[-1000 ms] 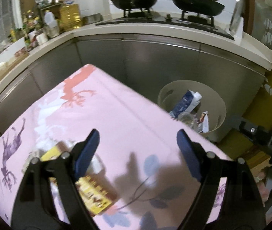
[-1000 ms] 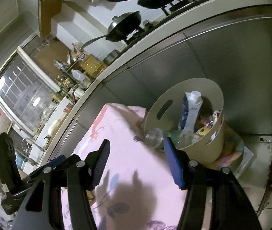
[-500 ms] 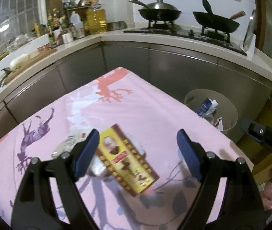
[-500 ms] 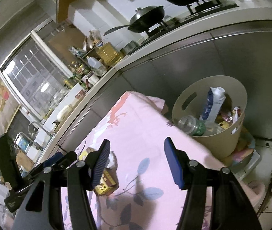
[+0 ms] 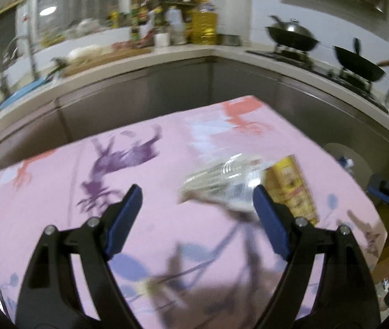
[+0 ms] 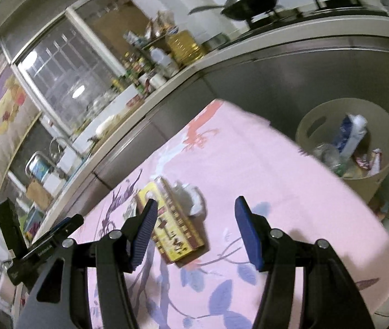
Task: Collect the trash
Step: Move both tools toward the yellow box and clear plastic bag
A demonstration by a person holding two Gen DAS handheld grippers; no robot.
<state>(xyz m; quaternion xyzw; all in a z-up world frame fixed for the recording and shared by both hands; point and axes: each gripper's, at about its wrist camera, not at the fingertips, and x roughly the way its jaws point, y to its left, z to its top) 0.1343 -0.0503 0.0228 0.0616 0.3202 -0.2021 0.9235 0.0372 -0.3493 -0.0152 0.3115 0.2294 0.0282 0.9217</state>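
Note:
A yellow and brown carton [image 6: 170,221] lies flat on the pink tablecloth [image 6: 249,164], with crumpled white paper [image 6: 191,198] at its far side. In the blurred left wrist view the same carton [image 5: 293,186] lies beside a clear plastic wrapper [image 5: 222,182]. My left gripper [image 5: 197,205] is open above the cloth, the wrapper just beyond its right finger. My right gripper [image 6: 196,219] is open too, hovering near the carton with nothing between its fingers. The beige bin [image 6: 383,137] holds a blue carton, a bottle and wrappers.
Steel cabinet fronts [image 6: 290,76] run behind the table under a counter crowded with bottles. Two woks [image 5: 290,37] sit on the stove at the right. The bin stands on the floor past the table's right edge. The other gripper's body [image 6: 30,249] shows at left.
Both views have swung left, away from the bin and over the table. The carton and wrapper have shifted from left to right in the left wrist view. Both grippers stayed open.

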